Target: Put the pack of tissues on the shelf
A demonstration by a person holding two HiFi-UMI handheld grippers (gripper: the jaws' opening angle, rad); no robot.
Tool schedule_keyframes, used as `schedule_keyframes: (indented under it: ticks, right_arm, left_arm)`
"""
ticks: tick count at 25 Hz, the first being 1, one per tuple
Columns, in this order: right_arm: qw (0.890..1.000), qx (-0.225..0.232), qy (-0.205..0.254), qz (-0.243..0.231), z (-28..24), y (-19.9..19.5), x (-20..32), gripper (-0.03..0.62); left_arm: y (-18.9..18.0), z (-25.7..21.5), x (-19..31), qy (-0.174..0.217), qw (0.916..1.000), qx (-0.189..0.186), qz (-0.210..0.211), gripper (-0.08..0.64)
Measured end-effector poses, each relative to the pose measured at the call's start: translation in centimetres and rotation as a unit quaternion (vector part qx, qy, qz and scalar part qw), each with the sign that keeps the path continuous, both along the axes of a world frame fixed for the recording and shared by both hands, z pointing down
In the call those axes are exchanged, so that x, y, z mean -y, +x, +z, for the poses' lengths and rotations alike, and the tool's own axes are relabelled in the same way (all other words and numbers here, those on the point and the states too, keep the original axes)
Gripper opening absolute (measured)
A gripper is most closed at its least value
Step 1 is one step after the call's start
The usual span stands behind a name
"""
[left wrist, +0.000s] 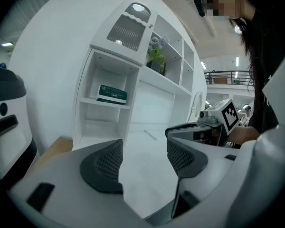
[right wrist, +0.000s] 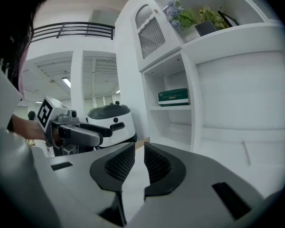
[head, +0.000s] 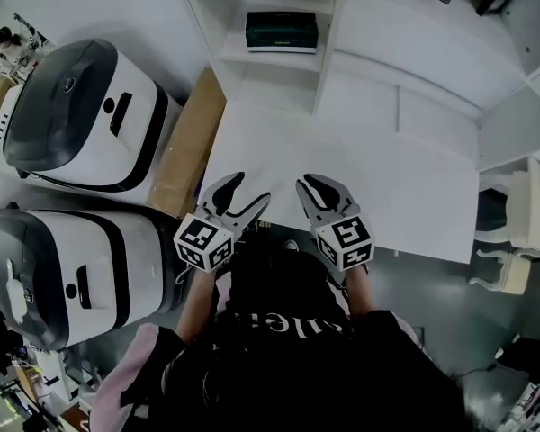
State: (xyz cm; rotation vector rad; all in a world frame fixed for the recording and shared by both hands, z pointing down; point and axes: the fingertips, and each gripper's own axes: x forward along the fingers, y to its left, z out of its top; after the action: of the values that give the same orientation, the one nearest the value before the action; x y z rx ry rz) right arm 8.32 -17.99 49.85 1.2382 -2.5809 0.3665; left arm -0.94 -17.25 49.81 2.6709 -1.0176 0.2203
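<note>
The green pack of tissues (head: 281, 31) lies flat on the middle shelf (head: 274, 59) of the white cabinet, far ahead of both grippers. It also shows in the left gripper view (left wrist: 112, 94) and the right gripper view (right wrist: 173, 97). My left gripper (head: 252, 187) hovers at the white table's near edge, open, with nothing between its pads (left wrist: 145, 158). My right gripper (head: 306, 181) is beside it, its jaws drawn almost together with only a thin slit (right wrist: 139, 163) and nothing in it. Neither gripper touches the pack.
Two white-and-grey machines (head: 81, 115) (head: 63, 273) stand to the left, with a brown board (head: 187, 147) along the table's left side. The white table (head: 387, 178) runs up to the cabinet. A white chair (head: 513, 232) is at the right. A plant (right wrist: 190, 15) sits on an upper shelf.
</note>
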Motion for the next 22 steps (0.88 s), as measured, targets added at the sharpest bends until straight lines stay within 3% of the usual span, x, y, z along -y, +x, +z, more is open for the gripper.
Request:
schedule_keyframes:
  ticks: [6, 10, 17, 22]
  right_arm:
    - [1.0, 0.0, -0.012, -0.024, 1.0, -1.2, -2.0, 0.08]
    - [1.0, -0.001, -0.01, -0.025, 0.9, -1.9, -2.6, 0.078]
    - [1.0, 0.0, -0.005, -0.006, 0.2, -3.9, -3.9, 0.077]
    - [1.0, 0.0, -0.008, 0.011, 0.2, -6.7, -6.2, 0.074]
  left_arm:
    - [-0.7, 0.3, -2.0, -0.007, 0.9999, 0.004, -0.009, 0.299]
    - [-1.2, -0.1, -2.5, -0.004, 1.0, -0.005, -0.001, 0.253]
    - [-2.2, -1.6, -3.3, 0.015, 0.9992, -0.014, 0.035, 0.198]
    - [-5.0, -1.6, -5.7, 0.017, 0.9979, -0.006, 0.062, 0.15]
